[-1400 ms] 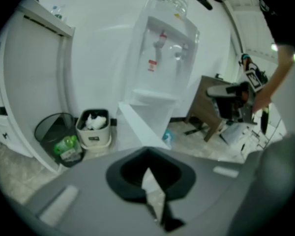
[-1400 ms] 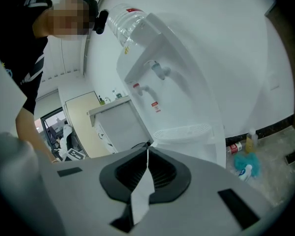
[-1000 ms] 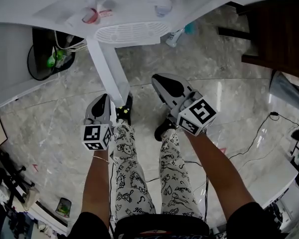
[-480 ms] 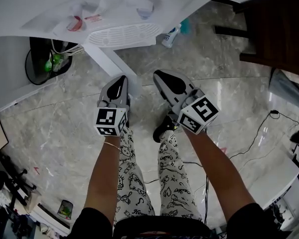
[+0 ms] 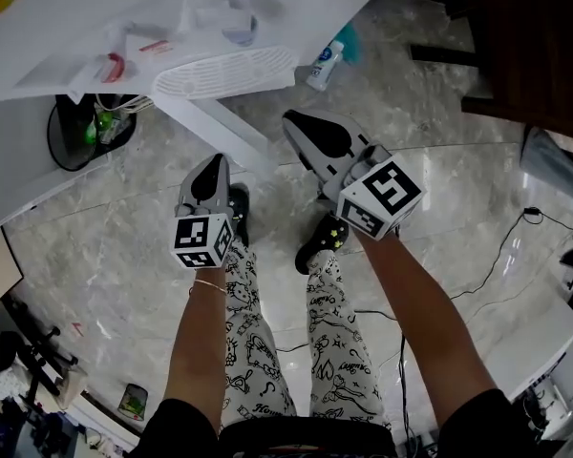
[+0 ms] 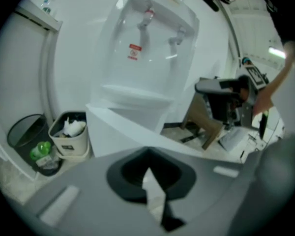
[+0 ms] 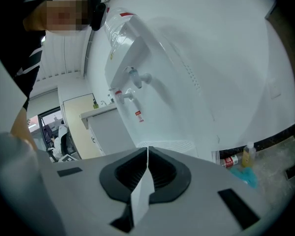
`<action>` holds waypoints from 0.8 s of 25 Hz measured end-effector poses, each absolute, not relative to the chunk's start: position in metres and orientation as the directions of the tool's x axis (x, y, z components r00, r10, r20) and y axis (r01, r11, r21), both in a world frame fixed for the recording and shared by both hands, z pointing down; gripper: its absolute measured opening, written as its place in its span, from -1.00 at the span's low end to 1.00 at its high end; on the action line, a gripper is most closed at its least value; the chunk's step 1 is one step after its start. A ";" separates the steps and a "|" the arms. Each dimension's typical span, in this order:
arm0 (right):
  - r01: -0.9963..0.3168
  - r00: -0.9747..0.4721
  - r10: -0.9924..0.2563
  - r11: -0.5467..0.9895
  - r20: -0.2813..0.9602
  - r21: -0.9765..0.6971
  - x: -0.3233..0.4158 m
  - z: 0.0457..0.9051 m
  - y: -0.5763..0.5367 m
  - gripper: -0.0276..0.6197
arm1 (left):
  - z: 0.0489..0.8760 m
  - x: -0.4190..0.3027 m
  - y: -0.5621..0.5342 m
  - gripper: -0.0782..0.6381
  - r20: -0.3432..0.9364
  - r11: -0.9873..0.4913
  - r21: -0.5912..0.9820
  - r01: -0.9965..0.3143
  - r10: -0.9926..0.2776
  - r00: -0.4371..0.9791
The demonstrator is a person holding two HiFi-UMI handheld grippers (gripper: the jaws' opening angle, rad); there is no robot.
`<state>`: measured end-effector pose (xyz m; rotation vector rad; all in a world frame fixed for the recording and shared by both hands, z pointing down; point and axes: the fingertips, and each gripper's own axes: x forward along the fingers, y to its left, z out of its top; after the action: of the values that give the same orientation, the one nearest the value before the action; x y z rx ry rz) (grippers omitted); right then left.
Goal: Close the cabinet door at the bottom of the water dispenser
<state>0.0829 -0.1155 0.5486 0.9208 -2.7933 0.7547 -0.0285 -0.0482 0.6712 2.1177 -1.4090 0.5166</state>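
Head view: left gripper [image 5: 212, 168], backed off the open cabinet door [image 5: 215, 122], and right gripper [image 5: 301, 124] have fingers pressed together.

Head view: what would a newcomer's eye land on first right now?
The white water dispenser at the top, with its bottom cabinet door swung out open over the marble floor. Below it, the left gripper and right gripper, each topped by a marker cube, point toward the dispenser with fingers shut.
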 end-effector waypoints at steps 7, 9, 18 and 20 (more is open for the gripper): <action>-0.583 -0.811 -0.521 0.687 0.266 -0.434 0.088 0.566 -0.117 -0.86 | 0.686 -0.011 -0.068 -0.79 0.593 -0.341 0.214 -0.915 -0.699 0.399; -0.590 -0.805 -0.531 0.678 0.263 -0.438 0.091 0.570 -0.121 -0.86 | 0.687 -0.001 -0.079 -0.79 0.580 -0.358 0.221 -0.907 -0.699 0.417; -0.597 -0.799 -0.546 0.671 0.253 -0.439 0.097 0.566 -0.143 -0.86 | 0.687 0.029 -0.135 -0.79 0.539 -0.410 0.240 -0.880 -0.698 0.472; -0.602 -0.794 -0.556 0.666 0.245 -0.441 0.100 0.563 -0.148 -0.86 | 0.685 0.034 -0.147 -0.79 0.533 -0.413 0.233 -0.880 -0.703 0.471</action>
<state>0.0999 -0.1480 0.5634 0.9705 -2.7844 0.7864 0.0340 -0.1475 0.6854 2.2392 -1.3136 0.4892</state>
